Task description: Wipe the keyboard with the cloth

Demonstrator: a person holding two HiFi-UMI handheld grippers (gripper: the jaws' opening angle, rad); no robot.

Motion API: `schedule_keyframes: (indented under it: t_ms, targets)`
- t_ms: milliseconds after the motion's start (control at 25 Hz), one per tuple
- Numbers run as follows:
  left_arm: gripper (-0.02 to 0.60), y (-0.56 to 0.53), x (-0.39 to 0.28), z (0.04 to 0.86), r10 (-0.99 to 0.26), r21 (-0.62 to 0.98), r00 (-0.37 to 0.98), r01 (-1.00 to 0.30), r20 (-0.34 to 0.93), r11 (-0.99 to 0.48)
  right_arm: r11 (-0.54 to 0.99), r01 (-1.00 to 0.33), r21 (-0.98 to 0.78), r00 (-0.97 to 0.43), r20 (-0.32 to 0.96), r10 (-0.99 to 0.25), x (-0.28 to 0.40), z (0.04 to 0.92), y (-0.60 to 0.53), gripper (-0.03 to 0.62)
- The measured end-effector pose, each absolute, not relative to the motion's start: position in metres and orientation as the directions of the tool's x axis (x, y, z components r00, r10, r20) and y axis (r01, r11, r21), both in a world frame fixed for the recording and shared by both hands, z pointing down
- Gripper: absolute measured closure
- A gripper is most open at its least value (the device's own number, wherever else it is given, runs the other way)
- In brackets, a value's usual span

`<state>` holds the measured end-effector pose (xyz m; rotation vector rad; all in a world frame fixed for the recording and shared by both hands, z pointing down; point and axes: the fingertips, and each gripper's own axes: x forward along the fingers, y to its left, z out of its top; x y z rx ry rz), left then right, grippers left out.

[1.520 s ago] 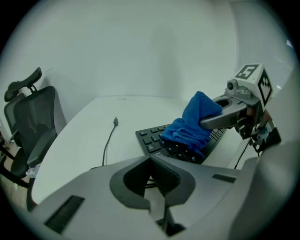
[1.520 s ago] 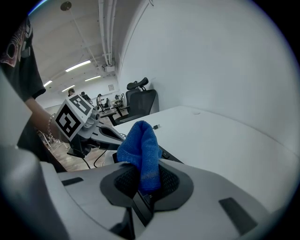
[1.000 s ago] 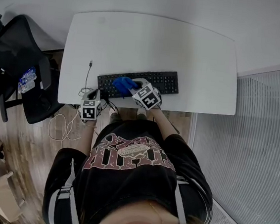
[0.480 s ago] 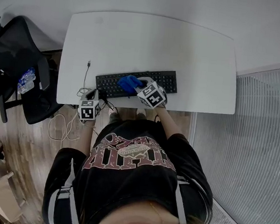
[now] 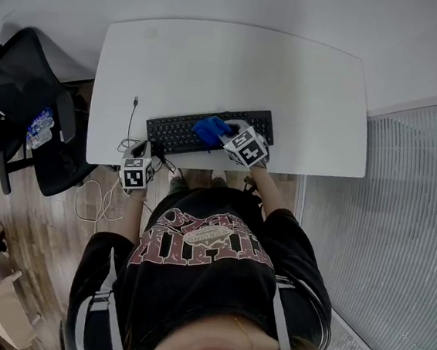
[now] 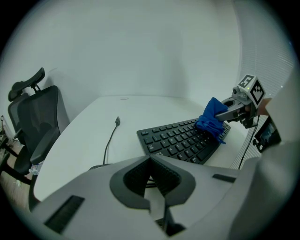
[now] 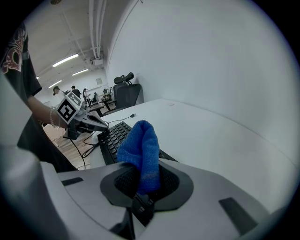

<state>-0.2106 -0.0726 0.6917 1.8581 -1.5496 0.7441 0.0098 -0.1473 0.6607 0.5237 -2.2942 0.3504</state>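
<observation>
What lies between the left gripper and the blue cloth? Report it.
Bare keys of the black keyboard, from left gripper to blue cloth; the left gripper view shows it.

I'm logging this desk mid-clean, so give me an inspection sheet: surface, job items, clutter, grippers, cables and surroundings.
Surface: white desk with rounded corners.
Job's things: black keyboard near the front edge; blue cloth on its keys, right of the middle.
Clutter: nothing seen.
Grippers: right gripper shut on the blue cloth; left gripper jaws together, nothing between them, at the desk's front edge left of the keyboard.
Cables: loose cable on the desk left of the keyboard, plug end free, running off the front edge.
Surroundings: black office chair left of the desk; wooden floor; ribbed panel at the right.
</observation>
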Motion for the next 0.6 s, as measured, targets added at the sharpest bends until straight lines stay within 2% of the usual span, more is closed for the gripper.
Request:
schedule_keyframes:
  t_ms: [600]
  targets:
    - [0.546, -0.072, -0.208, 0.692, -0.649, 0.09, 0.152, -0.988, 0.745, -0.128, 0.794, -0.604, -0.074, -0.577, 0.728, -0.371, 0.077, 0.664, -0.162, 0.539]
